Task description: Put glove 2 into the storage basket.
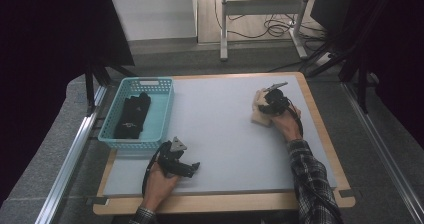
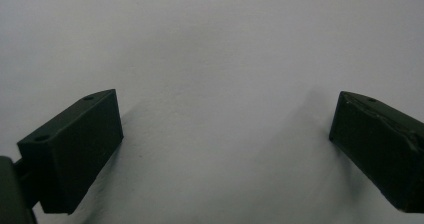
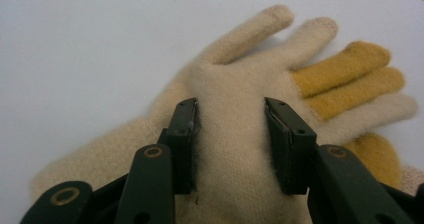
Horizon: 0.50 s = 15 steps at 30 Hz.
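Cream gloves (image 3: pixel 235 134) lie stacked beneath the right hand-held gripper (image 3: pixel 231 134), pinched between its narrowed jaws, unlifted. Left hand-held gripper (image 2: pixel 225 134) rests wide, empty. Basket (image 1: pixel 165 104) holds 1 dark item (image 1: pixel 132 115); transfer pending.

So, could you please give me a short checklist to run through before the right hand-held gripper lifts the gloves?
1. Right hand-held gripper squeezing the cream gloves from both sides: ok.
2. Both gloves caught, not just the top one: cannot tell.
3. Left hand-held gripper open, holding nothing: ok.
4. Left hand-held gripper away from the gloves, near the front edge: ok.
5. Teal basket has room beside the black item: ok.
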Each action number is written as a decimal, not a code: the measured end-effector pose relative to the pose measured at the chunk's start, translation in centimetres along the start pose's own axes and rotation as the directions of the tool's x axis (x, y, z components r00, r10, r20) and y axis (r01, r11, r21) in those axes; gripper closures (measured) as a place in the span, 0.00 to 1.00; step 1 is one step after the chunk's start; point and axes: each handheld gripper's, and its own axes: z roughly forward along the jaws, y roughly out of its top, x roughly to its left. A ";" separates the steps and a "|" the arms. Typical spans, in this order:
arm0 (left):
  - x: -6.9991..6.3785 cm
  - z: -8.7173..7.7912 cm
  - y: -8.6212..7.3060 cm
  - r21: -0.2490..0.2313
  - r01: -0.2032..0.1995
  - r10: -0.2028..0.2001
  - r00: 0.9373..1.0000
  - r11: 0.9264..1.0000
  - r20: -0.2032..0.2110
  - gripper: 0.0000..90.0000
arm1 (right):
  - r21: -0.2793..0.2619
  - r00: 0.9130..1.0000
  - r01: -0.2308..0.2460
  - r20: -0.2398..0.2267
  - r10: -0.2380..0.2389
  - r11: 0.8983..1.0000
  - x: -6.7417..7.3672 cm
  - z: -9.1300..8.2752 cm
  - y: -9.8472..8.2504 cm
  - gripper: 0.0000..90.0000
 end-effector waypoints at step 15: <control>0.0 0.0 0.0 0.003 -0.003 0.003 1.000 1.000 -0.001 0.01 | -0.106 0.998 -0.024 -0.068 0.017 0.994 0.8 -3.6 0.4 0.94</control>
